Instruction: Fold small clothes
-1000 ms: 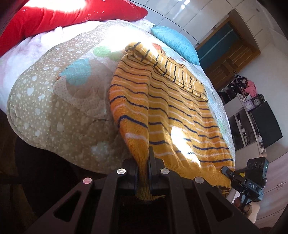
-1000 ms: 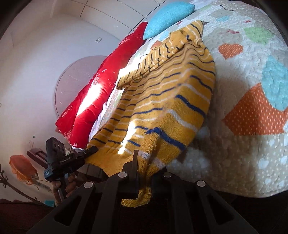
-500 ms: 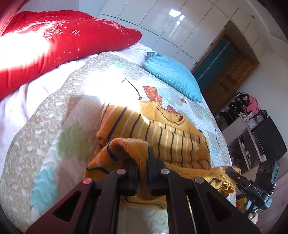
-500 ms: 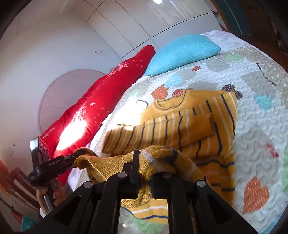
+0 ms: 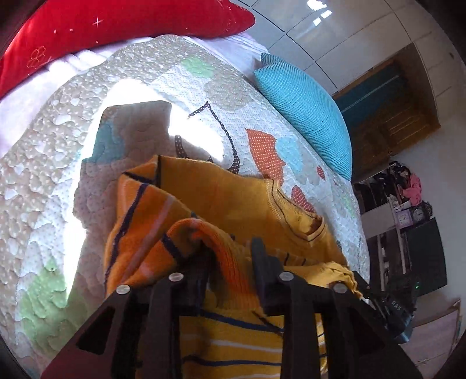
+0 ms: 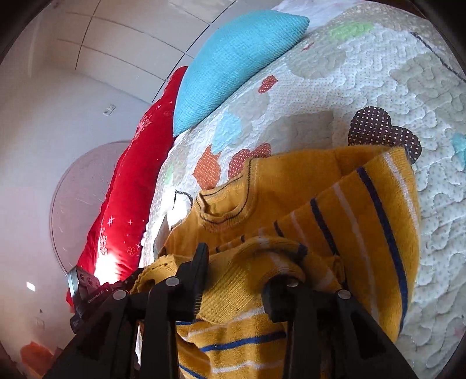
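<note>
A mustard-yellow knit sweater [image 5: 221, 198] with navy and white stripes lies on a patchwork quilt [image 5: 58, 163]; its hem is folded up over the body toward the collar [image 5: 303, 221]. My left gripper [image 5: 230, 256] has its jaws apart with the folded hem lying loosely between them. In the right wrist view the same sweater [image 6: 291, 186] shows, and my right gripper [image 6: 236, 262] is also open, the hem draped between its fingers. Each gripper shows at the edge of the other's view.
A turquoise cushion [image 5: 305, 113] and a long red pillow [image 5: 116, 26] lie at the head of the bed. White wardrobe panels stand behind. Shelves with clutter and a dark screen [image 5: 425, 259] stand at the right of the room.
Both grippers carried the hem from the near bed edge up over the sweater toward the collar, folding it in half. Their jaws, shut on the hem before, now stand apart.
</note>
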